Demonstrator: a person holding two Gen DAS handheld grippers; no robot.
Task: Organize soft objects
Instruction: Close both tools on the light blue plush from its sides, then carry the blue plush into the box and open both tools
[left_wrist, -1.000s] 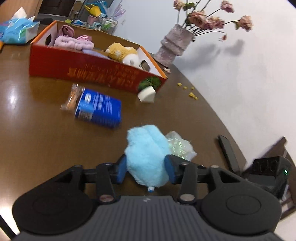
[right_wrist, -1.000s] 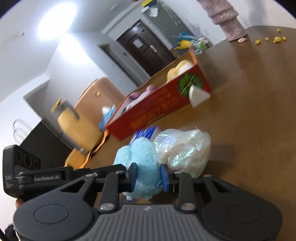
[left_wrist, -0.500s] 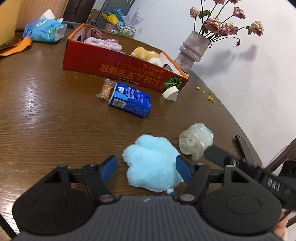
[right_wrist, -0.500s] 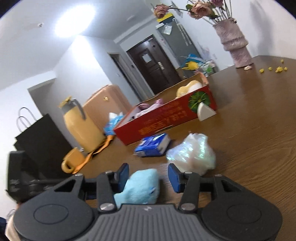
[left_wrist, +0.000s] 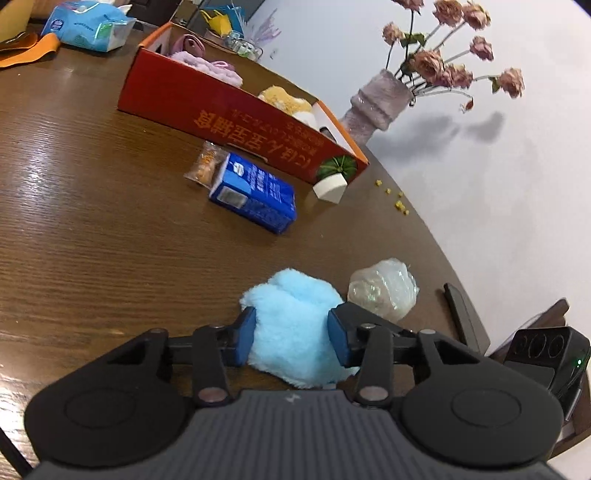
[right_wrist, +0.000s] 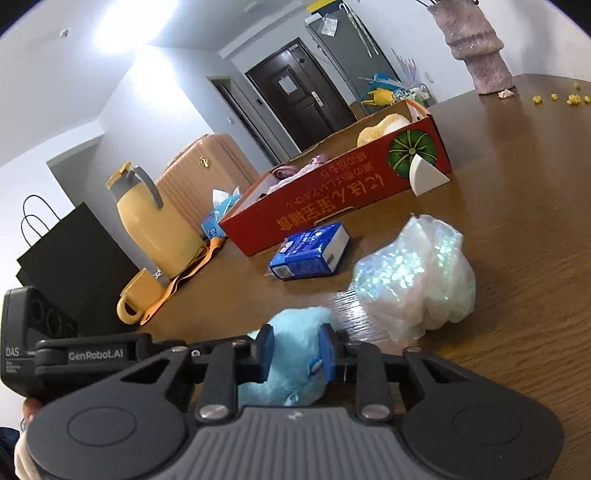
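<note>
A fluffy light blue plush (left_wrist: 293, 325) lies on the brown table near its front edge. My left gripper (left_wrist: 291, 341) is shut on it, pads pressing its two sides. My right gripper (right_wrist: 295, 350) is shut on the same plush (right_wrist: 295, 332) from the other side. A crinkly iridescent plastic bag (left_wrist: 382, 290) lies just right of the plush; it also shows in the right wrist view (right_wrist: 413, 280). A red cardboard box (left_wrist: 236, 118) further back holds pink and yellow soft items; it also shows in the right wrist view (right_wrist: 340, 199).
A blue carton (left_wrist: 255, 192) and a small snack packet (left_wrist: 205, 166) lie before the box, with a white wedge (left_wrist: 328, 188) at its corner. A vase of dried roses (left_wrist: 380, 107), a tissue pack (left_wrist: 86, 24), a yellow jug (right_wrist: 151, 218) and mug (right_wrist: 138, 295) stand around.
Half a second ago both grippers were open around the plush; now both have closed on it. The left gripper has also come lower and nearer to the plush.
</note>
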